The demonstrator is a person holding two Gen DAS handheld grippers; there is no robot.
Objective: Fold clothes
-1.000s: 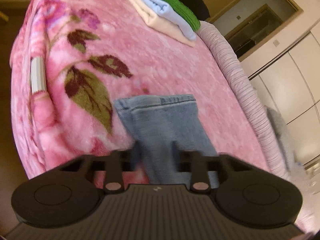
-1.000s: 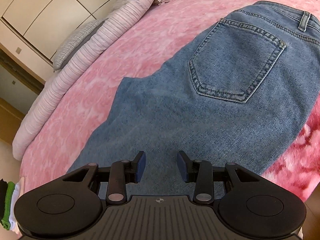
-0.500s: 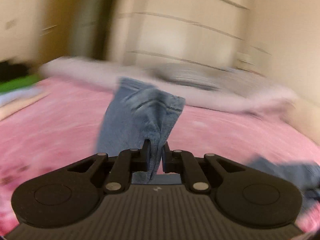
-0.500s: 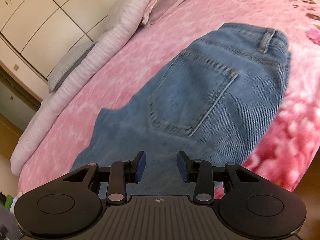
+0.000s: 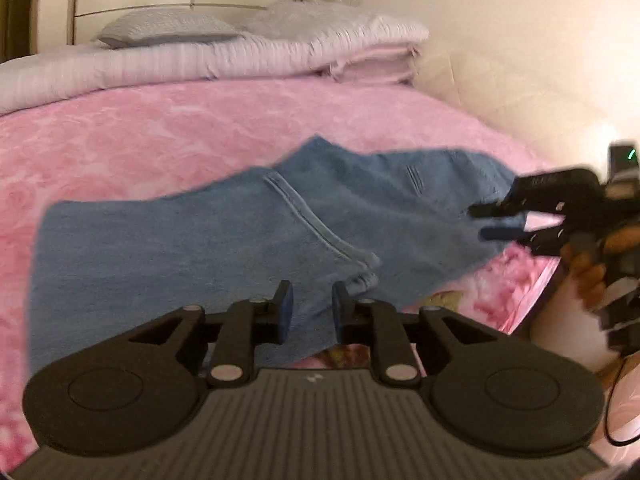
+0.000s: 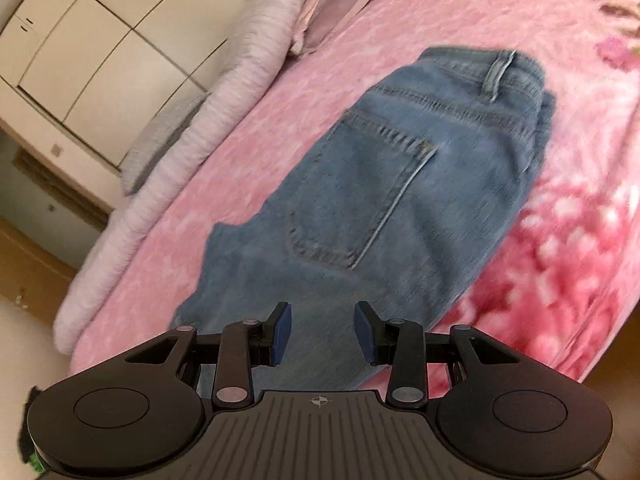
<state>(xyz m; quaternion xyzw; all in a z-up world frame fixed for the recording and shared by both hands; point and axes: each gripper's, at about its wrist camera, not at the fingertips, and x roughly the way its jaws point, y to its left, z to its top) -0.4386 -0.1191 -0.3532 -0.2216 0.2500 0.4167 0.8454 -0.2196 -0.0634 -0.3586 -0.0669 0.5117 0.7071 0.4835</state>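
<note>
The blue jeans [image 5: 224, 248] lie folded on the pink blanket [image 5: 160, 132], back pocket [image 6: 360, 196] up; the left gripper [image 5: 309, 316] hovers at their near edge, its jaws opening, pads clear of the denim. The right gripper [image 6: 323, 334] hangs above them, jaws apart and empty; striped bedding [image 5: 248, 56] lies along the far side.

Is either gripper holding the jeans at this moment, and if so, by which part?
Nothing is held. The left gripper is opening over the jeans, its pads clear of the cloth. The right gripper is open above them.
</note>
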